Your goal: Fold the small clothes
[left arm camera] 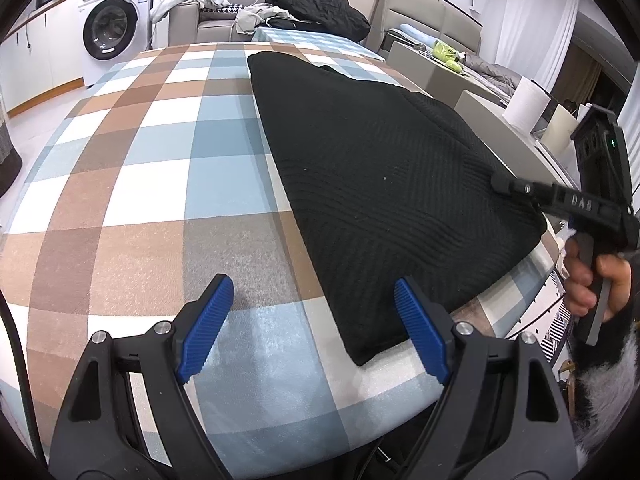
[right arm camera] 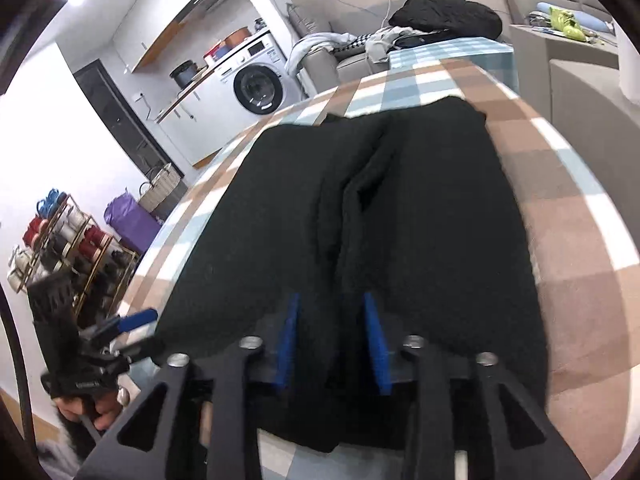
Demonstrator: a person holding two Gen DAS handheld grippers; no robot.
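A black knit garment lies folded on the checked table cloth. My left gripper is open and empty, low over the cloth at the garment's near corner, its right pad by the garment's edge. My right gripper is shut on a fold of the same black garment, with cloth bunched between its blue pads. In the left wrist view the right gripper rests on the garment's right edge. The left gripper shows at the lower left of the right wrist view.
A washing machine stands beyond the table's far left. A sofa with a black bag and loose clothes lies behind the table. A paper roll and boxes stand on the right. A shoe rack is on the floor.
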